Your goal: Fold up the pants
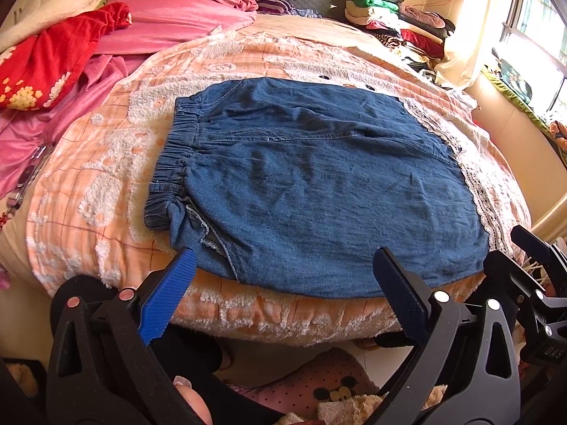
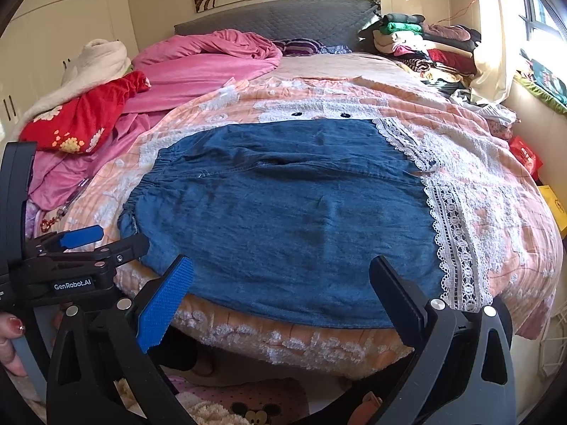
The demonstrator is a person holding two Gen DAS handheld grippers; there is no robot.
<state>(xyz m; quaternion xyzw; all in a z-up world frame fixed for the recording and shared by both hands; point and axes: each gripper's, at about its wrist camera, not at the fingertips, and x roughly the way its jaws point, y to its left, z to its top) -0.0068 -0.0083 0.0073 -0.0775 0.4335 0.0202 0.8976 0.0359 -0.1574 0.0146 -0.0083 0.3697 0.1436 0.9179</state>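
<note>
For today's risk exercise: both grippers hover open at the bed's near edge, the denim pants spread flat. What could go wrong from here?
1. The pants lie at the bed's near edge; a pull toward the person could slide them off.
2. A pinch by the left gripper or right gripper might catch the fluffy blanket too, dragging it into the fold.
3. The lace hem could snag or fold unevenly.

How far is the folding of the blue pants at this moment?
Done: the denim pants lie flat on the bed cover, waistband at the left and lace hems at the right; whether one fold is already made, I cannot tell. In hand: nothing; the left gripper and right gripper hover open at the near edge. Left: the folds themselves.
</note>
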